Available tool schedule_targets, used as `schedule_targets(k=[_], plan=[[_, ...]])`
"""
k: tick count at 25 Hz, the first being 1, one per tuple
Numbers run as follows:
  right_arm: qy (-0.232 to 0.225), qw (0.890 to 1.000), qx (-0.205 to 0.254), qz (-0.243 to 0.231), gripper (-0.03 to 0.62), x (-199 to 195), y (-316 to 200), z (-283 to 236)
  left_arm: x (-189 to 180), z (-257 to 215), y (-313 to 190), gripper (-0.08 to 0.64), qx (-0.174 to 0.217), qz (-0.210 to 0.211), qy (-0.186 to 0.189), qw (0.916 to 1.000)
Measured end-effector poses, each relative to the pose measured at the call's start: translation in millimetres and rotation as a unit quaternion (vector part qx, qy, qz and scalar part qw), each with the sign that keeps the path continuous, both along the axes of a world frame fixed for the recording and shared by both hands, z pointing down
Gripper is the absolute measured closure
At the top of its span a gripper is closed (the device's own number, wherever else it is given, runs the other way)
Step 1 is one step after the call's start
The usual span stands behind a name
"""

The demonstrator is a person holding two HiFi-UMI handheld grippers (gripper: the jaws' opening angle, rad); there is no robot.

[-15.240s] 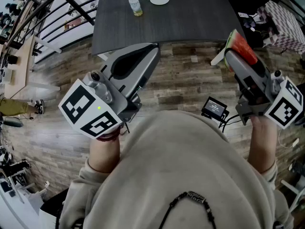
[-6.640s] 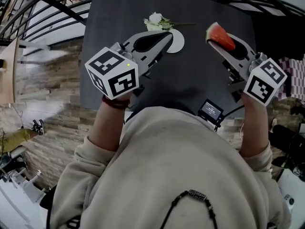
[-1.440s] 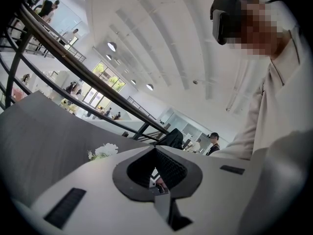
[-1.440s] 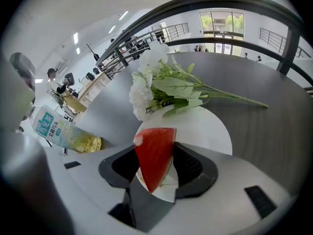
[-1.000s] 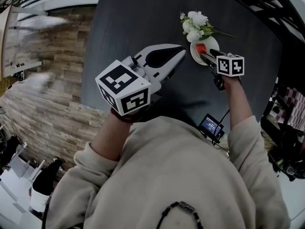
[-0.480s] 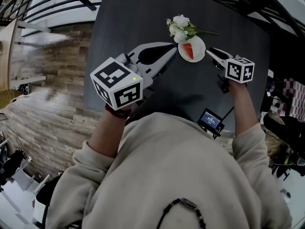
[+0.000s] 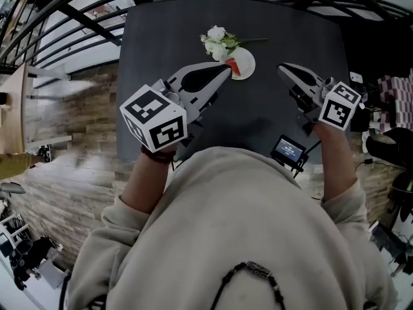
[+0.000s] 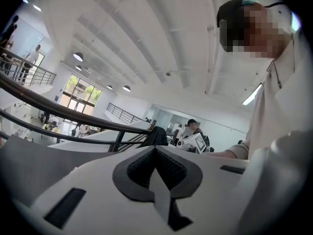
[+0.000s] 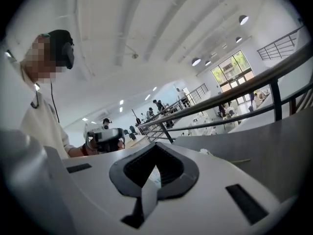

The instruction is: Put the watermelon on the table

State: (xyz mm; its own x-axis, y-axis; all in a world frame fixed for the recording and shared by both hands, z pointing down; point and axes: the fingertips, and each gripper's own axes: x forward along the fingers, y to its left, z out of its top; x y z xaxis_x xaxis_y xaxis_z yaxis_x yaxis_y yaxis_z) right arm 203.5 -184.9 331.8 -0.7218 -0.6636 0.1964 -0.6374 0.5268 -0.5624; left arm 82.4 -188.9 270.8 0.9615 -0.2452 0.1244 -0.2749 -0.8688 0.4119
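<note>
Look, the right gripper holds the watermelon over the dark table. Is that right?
No. The right gripper is shut on nothing. The watermelon lies on the plate on the dark table, by the flowers. The head view shows it.

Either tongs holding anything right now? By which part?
Nothing held: left tongs shut, empty; right tongs just closed on nothing. The watermelon slice lies on the plate.
</note>
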Motion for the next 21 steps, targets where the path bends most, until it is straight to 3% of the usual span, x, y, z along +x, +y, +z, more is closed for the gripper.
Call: schedule_targets(k=[6, 12, 21], plan=[[-0.002, 0.998, 0.063, 0.015, 0.577, 15, 42, -87, 19, -32, 26, 0.557, 0.018, 0.023, 0.001, 0.9996], [-0.004, 0.994, 0.100, 0.049, 0.577, 43, 83, -135, 34, -56, 50, 0.557, 0.029, 0.036, 0.005, 0.9989], [-0.008, 0.992, 0.110, 0.066, 0.577, 63, 89, -137, 39, -53, 53, 0.557, 0.027, 0.031, 0.009, 0.9991]])
